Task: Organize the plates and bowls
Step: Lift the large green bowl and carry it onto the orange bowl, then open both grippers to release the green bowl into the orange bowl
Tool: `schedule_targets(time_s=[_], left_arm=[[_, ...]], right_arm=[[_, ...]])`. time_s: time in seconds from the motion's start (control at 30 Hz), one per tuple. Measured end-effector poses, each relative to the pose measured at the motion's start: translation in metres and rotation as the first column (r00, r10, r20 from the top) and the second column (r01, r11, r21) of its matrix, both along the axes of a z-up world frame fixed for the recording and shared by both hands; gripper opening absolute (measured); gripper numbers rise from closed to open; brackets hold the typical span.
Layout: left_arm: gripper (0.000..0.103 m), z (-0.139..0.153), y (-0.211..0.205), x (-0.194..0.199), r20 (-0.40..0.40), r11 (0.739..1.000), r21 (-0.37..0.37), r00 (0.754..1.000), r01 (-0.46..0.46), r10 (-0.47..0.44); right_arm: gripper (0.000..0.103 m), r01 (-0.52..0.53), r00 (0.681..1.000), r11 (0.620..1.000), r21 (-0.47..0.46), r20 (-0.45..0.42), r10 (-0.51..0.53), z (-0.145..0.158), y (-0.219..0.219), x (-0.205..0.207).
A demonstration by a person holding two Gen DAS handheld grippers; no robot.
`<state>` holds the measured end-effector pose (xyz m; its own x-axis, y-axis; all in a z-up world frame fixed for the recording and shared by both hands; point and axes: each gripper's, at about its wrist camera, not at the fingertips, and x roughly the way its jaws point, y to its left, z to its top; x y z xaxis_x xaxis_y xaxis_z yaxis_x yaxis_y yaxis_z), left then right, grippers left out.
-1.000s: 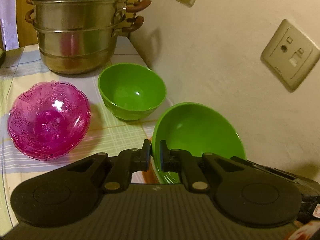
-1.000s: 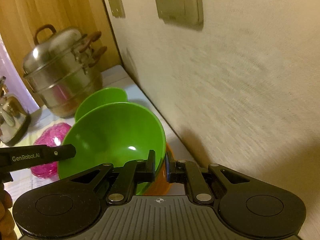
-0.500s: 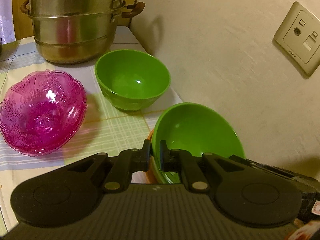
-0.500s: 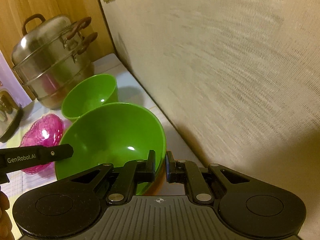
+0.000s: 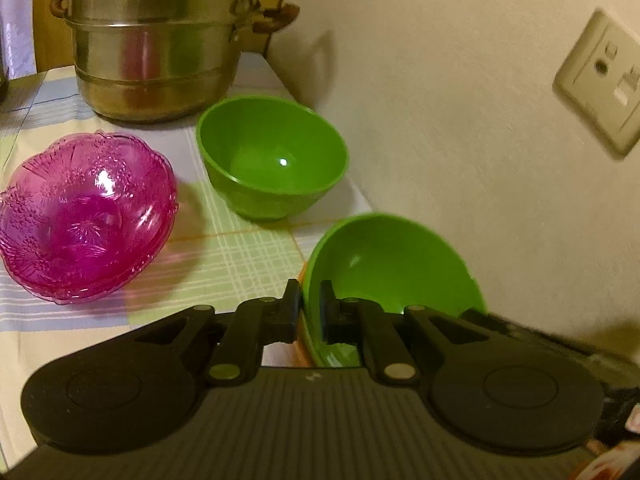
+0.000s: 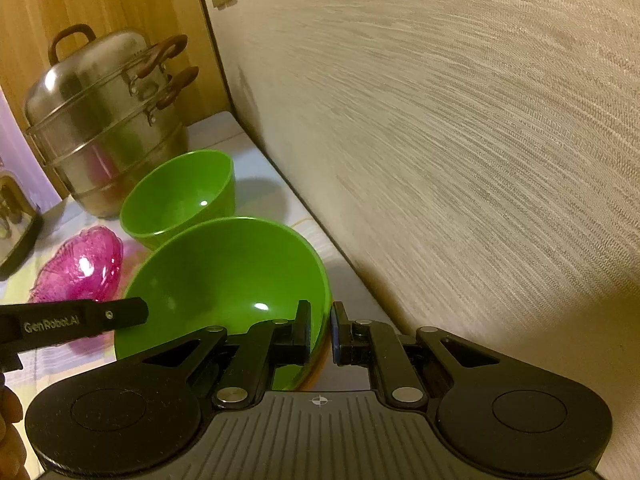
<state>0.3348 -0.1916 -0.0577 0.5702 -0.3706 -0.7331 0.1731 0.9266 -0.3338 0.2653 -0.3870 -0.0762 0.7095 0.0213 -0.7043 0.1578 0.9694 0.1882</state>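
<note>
A large green bowl (image 5: 392,268) sits tilted by the wall, with an orange rim (image 5: 301,320) showing under it. My left gripper (image 5: 309,312) is shut on its near-left rim. My right gripper (image 6: 320,330) straddles the bowl's right rim (image 6: 325,292). Its jaws are opening, with a thin gap beside the rim. A finger (image 6: 80,322) of the left gripper crosses the right wrist view at the left. A smaller green bowl (image 5: 272,164) stands upright behind. Pink glass bowls (image 5: 86,216) are stacked at the left.
A tall steel steamer pot (image 5: 156,44) stands at the back of the checked tablecloth (image 5: 236,256). The wall (image 5: 460,120), with a socket plate (image 5: 600,80), runs close along the right. A metal-framed object (image 6: 16,220) sits at the far left.
Both grippers have sunk a little with the large green bowl, toward the table. The right jaws stand slightly wider than before. The left grip is unchanged.
</note>
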Motion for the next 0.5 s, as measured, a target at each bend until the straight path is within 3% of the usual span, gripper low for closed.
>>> schedule_targets(time_s=[0.03,0.1,0.17,0.5], left_arm=[[0.008,0.003,0.001,-0.001,0.006,1.000,-0.007,1.000,-0.006,0.006],[0.008,0.009,0.002,-0.004,0.017,1.000,-0.012,1.000,-0.006,0.007],[0.008,0.014,0.005,-0.011,0.026,1.000,-0.025,1.000,-0.006,0.007],[0.030,0.034,0.030,-0.074,0.038,0.998,-0.049,0.998,-0.038,0.040]], right_arm=[[0.015,-0.004,1.000,1.000,0.009,0.002,0.004,0.000,-0.001,0.000],[0.034,-0.003,1.000,1.000,0.024,0.017,0.003,0.002,-0.002,-0.003],[0.044,0.009,0.999,1.000,0.018,0.037,-0.010,0.007,-0.001,-0.009],[0.049,0.031,0.999,0.996,0.086,0.036,-0.035,0.029,0.006,-0.066]])
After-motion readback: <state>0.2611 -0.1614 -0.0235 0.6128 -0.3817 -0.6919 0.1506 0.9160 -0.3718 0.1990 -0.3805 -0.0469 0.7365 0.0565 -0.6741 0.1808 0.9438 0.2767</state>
